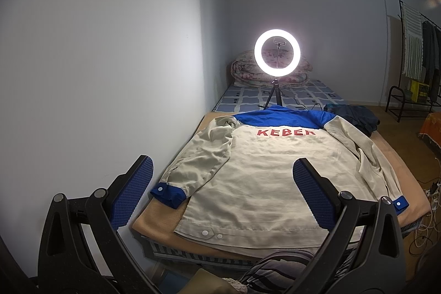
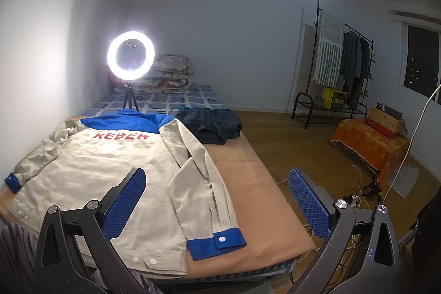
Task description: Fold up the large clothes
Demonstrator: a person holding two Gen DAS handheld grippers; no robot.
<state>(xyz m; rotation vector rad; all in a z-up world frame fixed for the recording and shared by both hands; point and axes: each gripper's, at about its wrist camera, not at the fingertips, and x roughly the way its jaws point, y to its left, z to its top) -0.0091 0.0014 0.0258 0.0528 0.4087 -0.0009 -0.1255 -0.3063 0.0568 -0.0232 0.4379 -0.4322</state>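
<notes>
I see the bed (image 2: 261,183) first, its tan blanket (image 2: 248,197) spread over the near end, I judge to give a flat place for folding. On it lies the jacket (image 1: 261,170), back up with the red lettering (image 1: 285,132) readable, so its front faces the blanket. Its long axis runs from the hem (image 1: 248,232), nearest me, to the blue collar (image 1: 278,112) at the far end, toward the ring light (image 1: 277,53). Both sleeves lie alongside the body, blue cuffs (image 2: 217,240) pointing back at me, which looks like a spread-out start with no fold made yet. A dark garment (image 2: 212,124) sits just past the jacket's right shoulder, apart from it. The left tool (image 1: 223,193) hangs above the hem on the left half, wide open and holding nothing. The right tool (image 2: 217,207) hangs over the right sleeve, equally wide open and empty, each placed, I judge, to take its own side.
</notes>
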